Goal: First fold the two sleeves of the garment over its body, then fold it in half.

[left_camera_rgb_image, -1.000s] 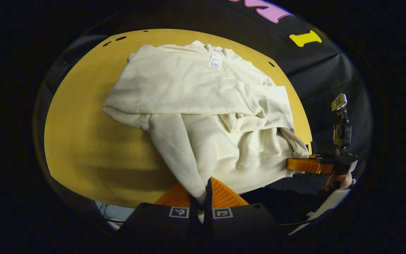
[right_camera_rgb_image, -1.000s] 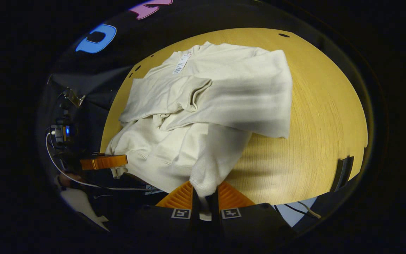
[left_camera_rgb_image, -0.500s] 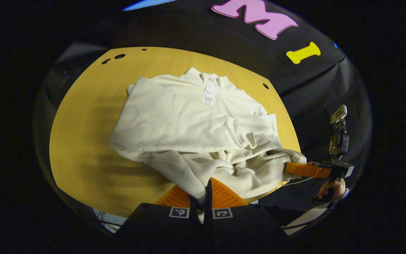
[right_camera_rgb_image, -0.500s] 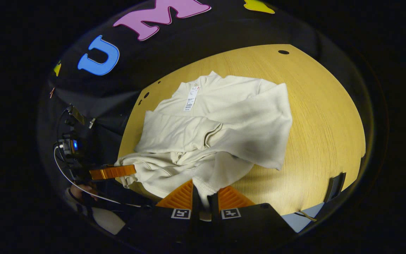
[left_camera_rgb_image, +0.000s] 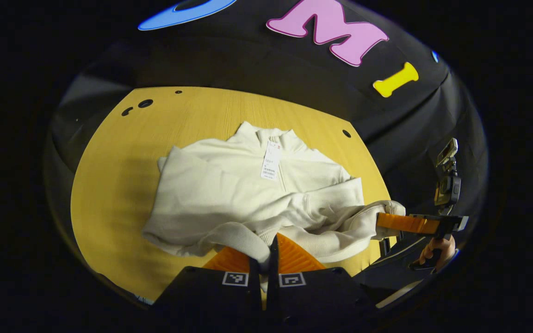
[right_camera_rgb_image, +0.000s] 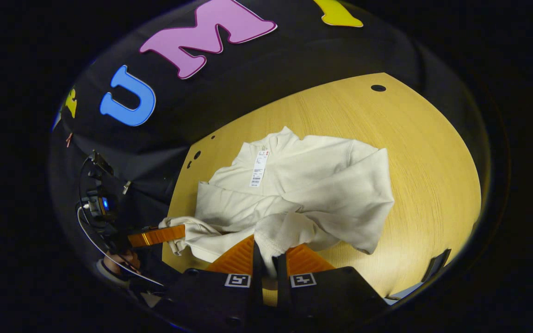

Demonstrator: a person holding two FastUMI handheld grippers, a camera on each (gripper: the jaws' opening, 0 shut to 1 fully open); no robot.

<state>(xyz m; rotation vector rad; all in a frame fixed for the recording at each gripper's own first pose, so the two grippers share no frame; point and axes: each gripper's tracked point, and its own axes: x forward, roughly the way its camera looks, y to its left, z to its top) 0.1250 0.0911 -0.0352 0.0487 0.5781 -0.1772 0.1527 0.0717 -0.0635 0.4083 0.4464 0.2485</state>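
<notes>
Garment (left_camera_rgb_image: 229, 194) is seen as plain cream, unpatterned. Its tag (left_camera_rgb_image: 270, 166) is white, print apparently dark. Table (left_camera_rgb_image: 109, 185) is noted as yellow wood-grain.

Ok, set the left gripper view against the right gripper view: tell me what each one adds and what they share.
Left gripper view: the left gripper up close, both fingers pinching the garment at its near edge, and the right gripper farther off to the side, with the hand that holds it.
Right gripper view: the right gripper's own fingers pinching the near edge, the left gripper off to the side, and a dark bracket at the table's edge.
Shared: the cream garment with sleeves folded across its body, its tag, and the wooden table.
</notes>
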